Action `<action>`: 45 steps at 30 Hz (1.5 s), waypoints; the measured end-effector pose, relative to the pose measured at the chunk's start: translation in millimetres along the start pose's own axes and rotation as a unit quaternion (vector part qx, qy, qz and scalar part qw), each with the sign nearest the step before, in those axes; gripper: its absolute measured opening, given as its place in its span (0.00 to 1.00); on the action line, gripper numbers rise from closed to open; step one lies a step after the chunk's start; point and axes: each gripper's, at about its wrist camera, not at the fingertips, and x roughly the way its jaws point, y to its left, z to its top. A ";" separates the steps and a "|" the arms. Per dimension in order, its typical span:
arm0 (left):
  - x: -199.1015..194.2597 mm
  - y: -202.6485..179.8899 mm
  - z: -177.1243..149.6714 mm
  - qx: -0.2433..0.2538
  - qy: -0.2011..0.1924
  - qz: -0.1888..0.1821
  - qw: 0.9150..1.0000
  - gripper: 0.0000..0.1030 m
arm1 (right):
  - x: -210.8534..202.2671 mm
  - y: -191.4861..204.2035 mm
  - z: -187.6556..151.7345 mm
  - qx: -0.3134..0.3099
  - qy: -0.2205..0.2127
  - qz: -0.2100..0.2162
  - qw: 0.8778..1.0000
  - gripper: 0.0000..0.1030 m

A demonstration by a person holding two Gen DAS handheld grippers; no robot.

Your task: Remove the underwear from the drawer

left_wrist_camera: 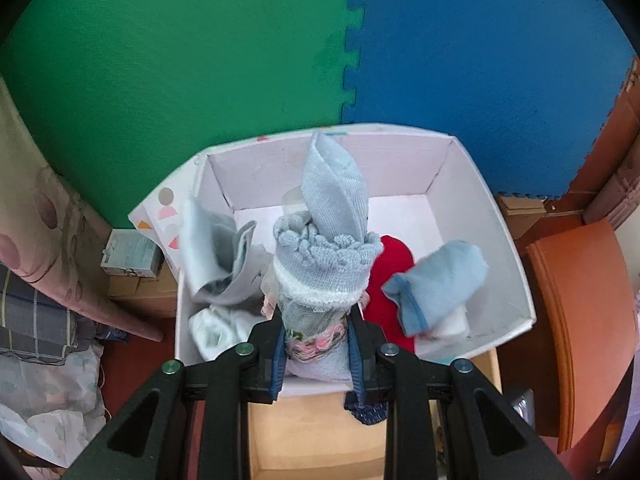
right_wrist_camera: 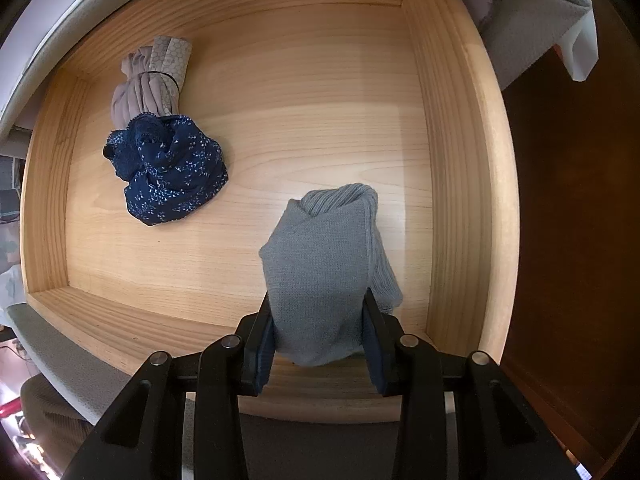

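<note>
Left gripper [left_wrist_camera: 316, 344] clamps a pale-blue knit bundle [left_wrist_camera: 326, 264] above the white box [left_wrist_camera: 516, 280] for deposit, while right gripper [right_wrist_camera: 320, 332] grips a grey knit roll [right_wrist_camera: 324, 264] inside the wooden drawer [right_wrist_camera: 452, 160] for removal.

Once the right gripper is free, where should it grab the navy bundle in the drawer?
Take the navy bundle across its rounded bulge, coming straight down from above. It lies loosely bunched on the drawer floor, clear of the walls. Keep to its end away from the beige roll, which touches the lacy edge.
</note>
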 end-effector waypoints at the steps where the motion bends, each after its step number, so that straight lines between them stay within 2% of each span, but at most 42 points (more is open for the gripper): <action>1: 5.6 0.3 1.4 0.000 0.004 0.004 1.000 0.25 | -0.1 0.3 -0.2 0.000 0.000 0.000 1.000 0.34; 10: 67.6 8.6 0.3 -0.017 0.048 0.020 0.998 0.25 | 3.7 1.4 2.5 -0.003 0.004 0.000 1.000 0.34; 20: 71.6 6.1 -1.9 -0.028 0.048 0.012 0.998 0.31 | 8.2 3.8 6.5 -0.005 0.007 -0.002 1.000 0.34; 26: 48.4 8.8 -1.4 -0.038 0.034 -0.021 0.998 0.46 | 13.3 7.2 6.7 -0.006 0.006 -0.007 1.000 0.34; 29: 28.6 5.9 -2.8 -0.026 0.021 -0.028 0.999 0.51 | 14.5 9.3 6.6 -0.008 0.006 -0.009 1.000 0.34; 37: -20.1 11.9 -13.6 -0.016 -0.009 -0.022 1.000 0.54 | 18.1 16.9 8.2 -0.011 0.006 -0.015 1.000 0.34; 45: -59.3 27.7 -50.6 -0.009 -0.023 -0.008 1.000 0.54 | 18.9 26.8 4.0 -0.015 0.002 -0.025 1.000 0.34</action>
